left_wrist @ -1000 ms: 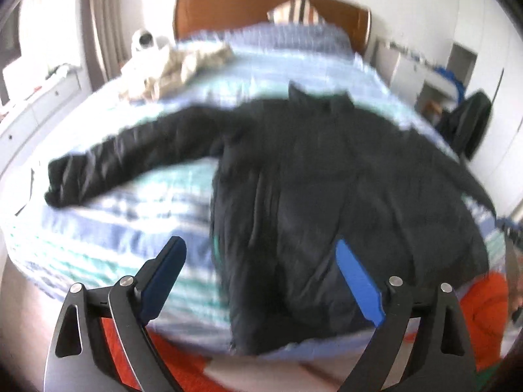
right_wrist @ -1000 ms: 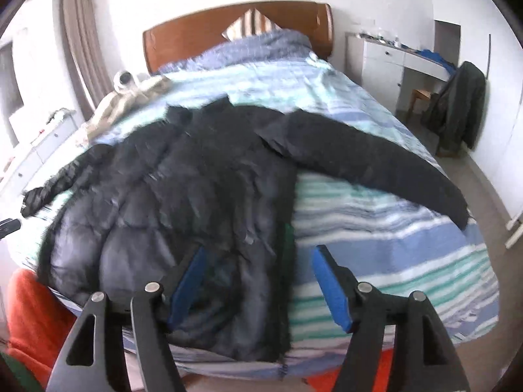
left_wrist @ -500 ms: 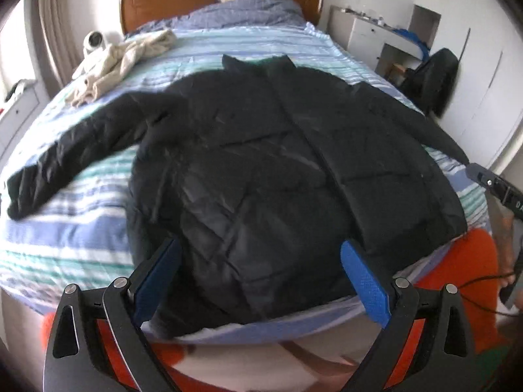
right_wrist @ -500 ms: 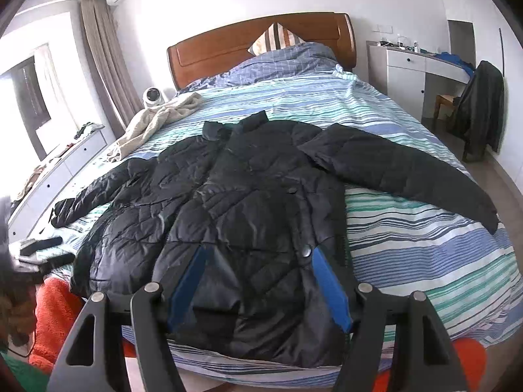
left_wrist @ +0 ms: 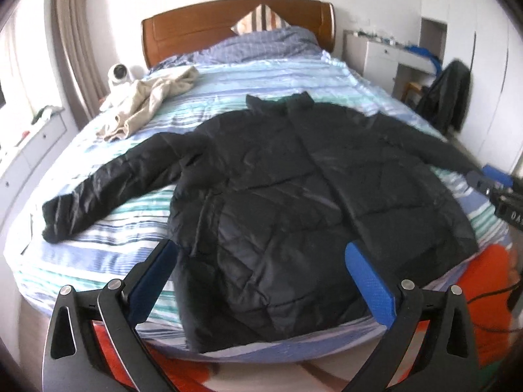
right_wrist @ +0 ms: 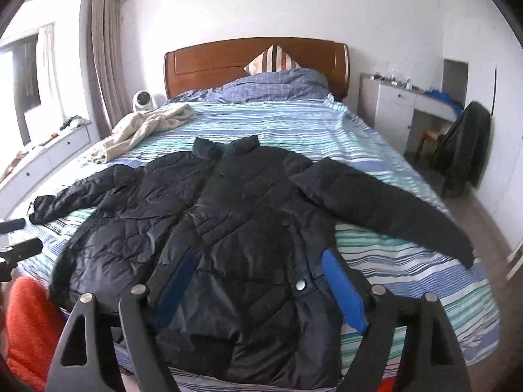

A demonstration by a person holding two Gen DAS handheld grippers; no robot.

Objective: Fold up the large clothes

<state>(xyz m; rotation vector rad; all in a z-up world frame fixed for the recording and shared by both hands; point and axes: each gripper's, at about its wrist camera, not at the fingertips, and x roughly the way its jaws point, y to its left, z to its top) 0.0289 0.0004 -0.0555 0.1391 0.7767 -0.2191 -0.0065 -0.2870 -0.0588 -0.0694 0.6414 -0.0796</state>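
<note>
A large black quilted jacket [left_wrist: 294, 189] lies flat, front up, on the striped bed [left_wrist: 98, 254], collar toward the headboard and both sleeves spread out. It also shows in the right wrist view [right_wrist: 248, 228]. My left gripper [left_wrist: 258, 261] is open and empty, held above the jacket's hem near the foot of the bed. My right gripper [right_wrist: 258, 271] is open and empty, above the hem on the jacket's right side. The right gripper's tip [left_wrist: 490, 183] shows at the right edge of the left wrist view.
A beige garment [right_wrist: 147, 127] lies crumpled at the bed's far left by a small white fan [right_wrist: 142, 99]. A wooden headboard [right_wrist: 215, 62] and pillows are at the back. A white desk [right_wrist: 398, 104] and a chair with dark clothing [right_wrist: 464, 143] stand right.
Both grippers have pulled back and risen, so the whole jacket and more of the room show. The jacket has not moved. Both grippers stay open.
</note>
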